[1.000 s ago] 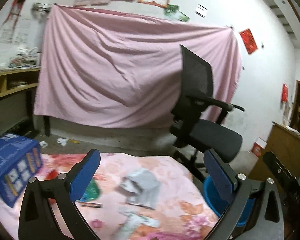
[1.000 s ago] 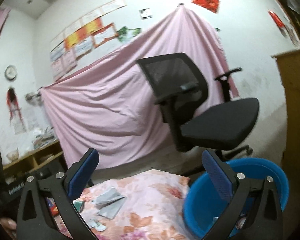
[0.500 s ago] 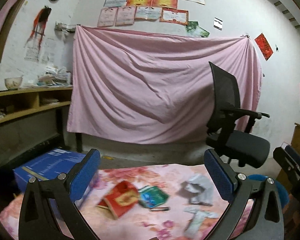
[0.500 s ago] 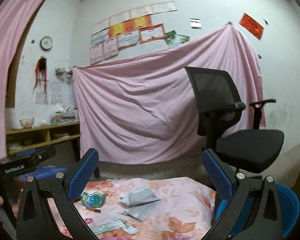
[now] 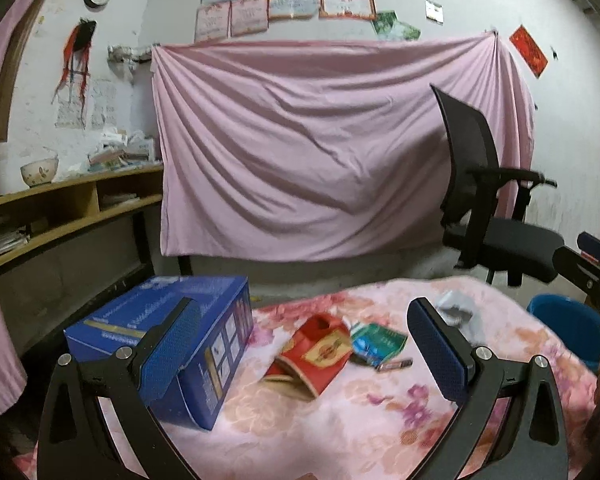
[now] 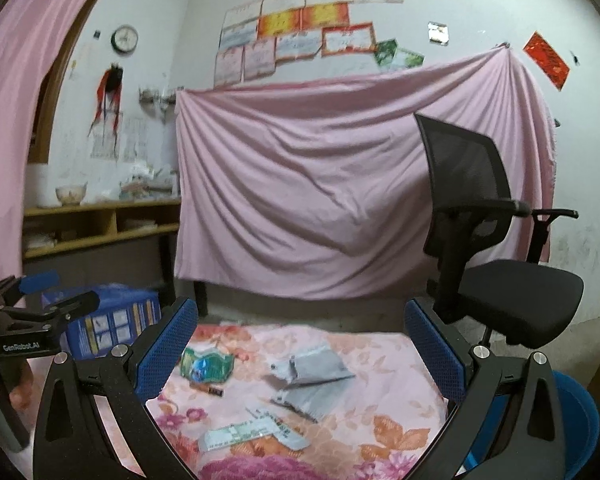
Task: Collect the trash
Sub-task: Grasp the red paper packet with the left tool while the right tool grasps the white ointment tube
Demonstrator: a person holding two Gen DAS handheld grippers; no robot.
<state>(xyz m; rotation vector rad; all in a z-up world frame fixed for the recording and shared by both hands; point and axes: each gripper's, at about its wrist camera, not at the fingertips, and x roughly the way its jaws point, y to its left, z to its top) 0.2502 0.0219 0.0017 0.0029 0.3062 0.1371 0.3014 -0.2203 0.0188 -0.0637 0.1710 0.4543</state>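
Trash lies on a table with a pink floral cloth [image 5: 340, 420]: a red carton [image 5: 314, 356], a green packet [image 5: 376, 342] [image 6: 206, 364], a small battery [image 5: 394, 365] [image 6: 211, 390], a crumpled grey wrapper [image 6: 312, 376] [image 5: 456, 312] and a flat paper wrapper [image 6: 252, 434]. My left gripper [image 5: 304, 352] is open and empty, above the table, facing the red carton. My right gripper [image 6: 300, 356] is open and empty, above the grey wrapper. A blue bin [image 6: 572, 420] [image 5: 564, 328] stands at the table's right side.
A blue cardboard box [image 5: 172, 344] [image 6: 108, 320] sits on the table's left part. A black office chair [image 6: 492, 248] stands behind the table at the right. A pink sheet [image 5: 332, 152] hangs on the back wall. Wooden shelves [image 5: 68, 208] stand at the left.
Both views have swung left and steadied. The blue box, red carton and green packet have come into the left view. The bin has slid to the right edge. Both grippers stay open.
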